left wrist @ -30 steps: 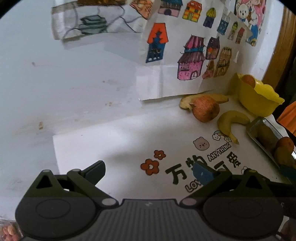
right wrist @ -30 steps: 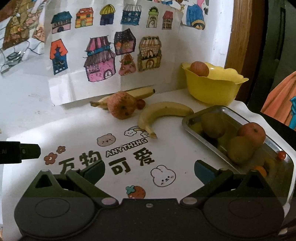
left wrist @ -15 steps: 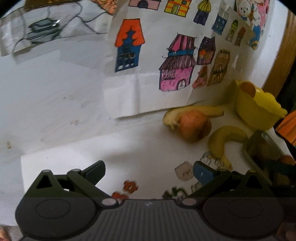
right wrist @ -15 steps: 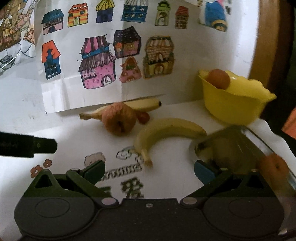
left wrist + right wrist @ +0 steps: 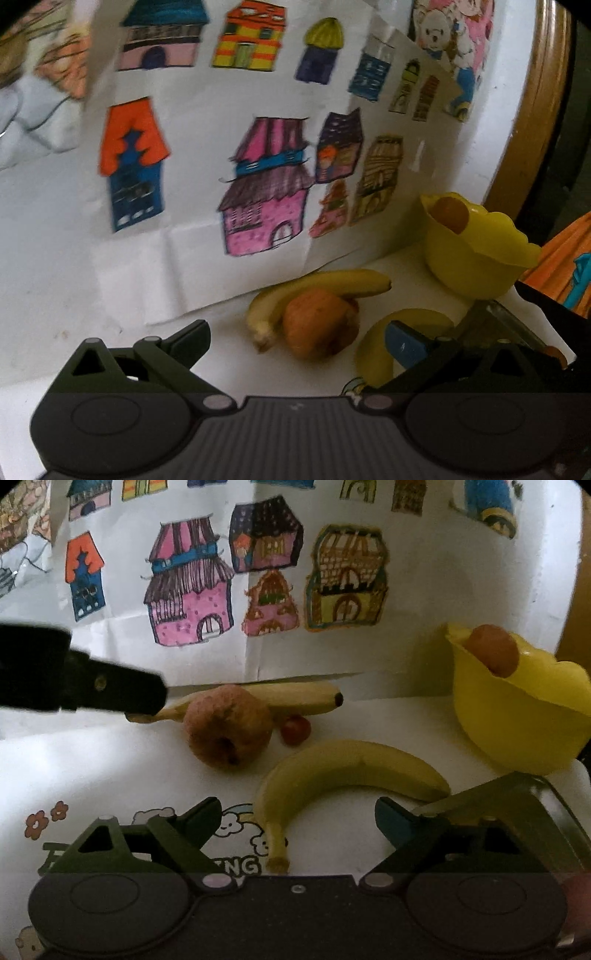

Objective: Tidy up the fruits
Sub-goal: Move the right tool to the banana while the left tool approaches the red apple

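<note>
A reddish apple (image 5: 320, 325) (image 5: 228, 726) lies on the white mat in front of a banana (image 5: 325, 286) (image 5: 295, 698) at the wall. A second banana (image 5: 343, 771) (image 5: 373, 350) curves just right of the apple, with a small red fruit (image 5: 295, 729) behind it. My left gripper (image 5: 299, 341) is open, its jaws either side of the apple and short of it. My right gripper (image 5: 295, 819) is open around the near banana's stem end. The left gripper shows as a dark bar (image 5: 81, 681) in the right wrist view.
A yellow bowl (image 5: 476, 254) (image 5: 517, 716) holding one orange-brown fruit (image 5: 491, 650) stands at the right. A steel tray (image 5: 524, 805) (image 5: 506, 325) lies in front of it. Paper house drawings (image 5: 258, 155) hang on the wall close behind. A wooden frame (image 5: 535, 110) borders the right.
Both grippers have moved forward toward the fruit. The apple and bananas now sit much closer to the fingers, and the tray has slid to the right edge of view.
</note>
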The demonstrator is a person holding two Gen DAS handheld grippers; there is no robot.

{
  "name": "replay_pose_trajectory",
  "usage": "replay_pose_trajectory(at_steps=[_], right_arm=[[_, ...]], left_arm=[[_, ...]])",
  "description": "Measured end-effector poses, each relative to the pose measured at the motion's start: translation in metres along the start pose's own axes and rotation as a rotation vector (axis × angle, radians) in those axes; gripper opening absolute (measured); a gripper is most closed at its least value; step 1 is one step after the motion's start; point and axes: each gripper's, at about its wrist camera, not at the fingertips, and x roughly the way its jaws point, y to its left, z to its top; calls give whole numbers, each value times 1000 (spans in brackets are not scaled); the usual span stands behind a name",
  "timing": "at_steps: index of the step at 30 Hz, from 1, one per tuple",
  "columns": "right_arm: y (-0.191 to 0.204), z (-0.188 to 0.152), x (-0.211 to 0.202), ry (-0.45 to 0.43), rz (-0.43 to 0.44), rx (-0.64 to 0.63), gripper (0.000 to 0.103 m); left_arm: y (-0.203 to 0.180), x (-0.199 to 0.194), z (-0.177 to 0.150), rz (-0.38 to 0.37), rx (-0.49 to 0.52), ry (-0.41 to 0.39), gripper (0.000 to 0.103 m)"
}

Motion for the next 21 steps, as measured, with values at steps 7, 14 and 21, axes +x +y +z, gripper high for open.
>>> replay_pose_trajectory(at_steps=[7,14,21], right_arm=[[-4,2,18,18,30,-4,74],[-7,6,27,16,47,0,58],[-7,0,17,14,63,-6,42]], left_arm=[[-7,20,11,-31,37,17,102],[-3,32,13,33,21,43,102],[-13,37,14,-38,78,43,102]])
